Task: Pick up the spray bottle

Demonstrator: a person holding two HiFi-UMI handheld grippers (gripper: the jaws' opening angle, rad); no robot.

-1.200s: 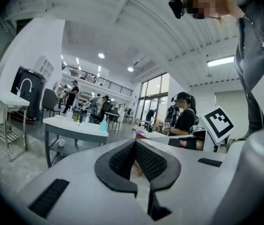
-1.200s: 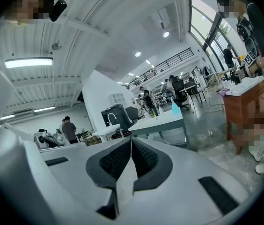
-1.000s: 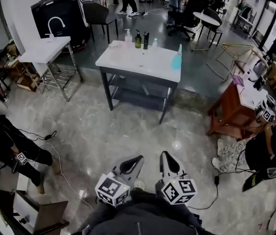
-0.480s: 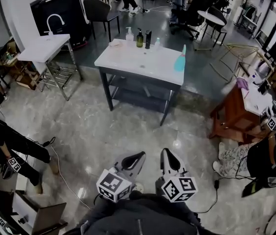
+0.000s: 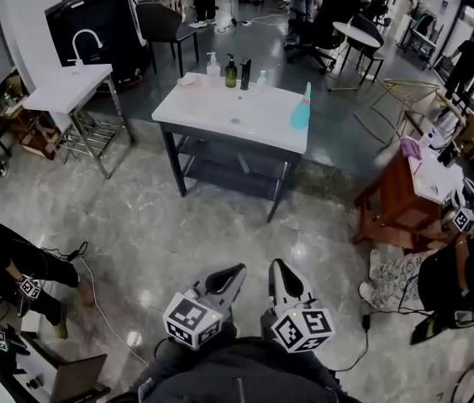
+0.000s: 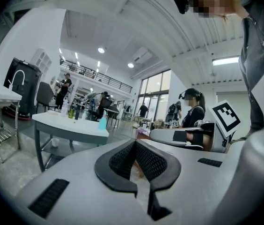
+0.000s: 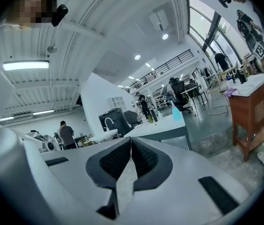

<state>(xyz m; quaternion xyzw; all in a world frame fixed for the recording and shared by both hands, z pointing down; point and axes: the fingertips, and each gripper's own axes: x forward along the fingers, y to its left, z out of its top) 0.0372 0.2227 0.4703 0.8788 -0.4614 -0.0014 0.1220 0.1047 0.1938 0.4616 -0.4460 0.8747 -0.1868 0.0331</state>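
The spray bottle (image 5: 301,112) is teal and stands upright near the right edge of a white-topped table (image 5: 220,112), well ahead of me across the floor. It also shows small in the left gripper view (image 6: 103,122) and in the right gripper view (image 7: 177,114). My left gripper (image 5: 237,269) and right gripper (image 5: 276,264) are side by side low in the head view, pointing toward the table and far short of it. Both are shut with nothing between the pads (image 6: 122,158) (image 7: 143,156).
A pump bottle (image 5: 213,67), a green bottle (image 5: 231,71), a black one (image 5: 245,72) and a small clear one (image 5: 261,78) line the table's far edge. A faucet table (image 5: 69,91) stands left, a wooden desk (image 5: 401,187) right. A cable (image 5: 94,284) lies on the floor.
The table and spray bottle have come nearer and sit lower in the head view. Both grippers have travelled forward toward the table, staying shut and side by side.
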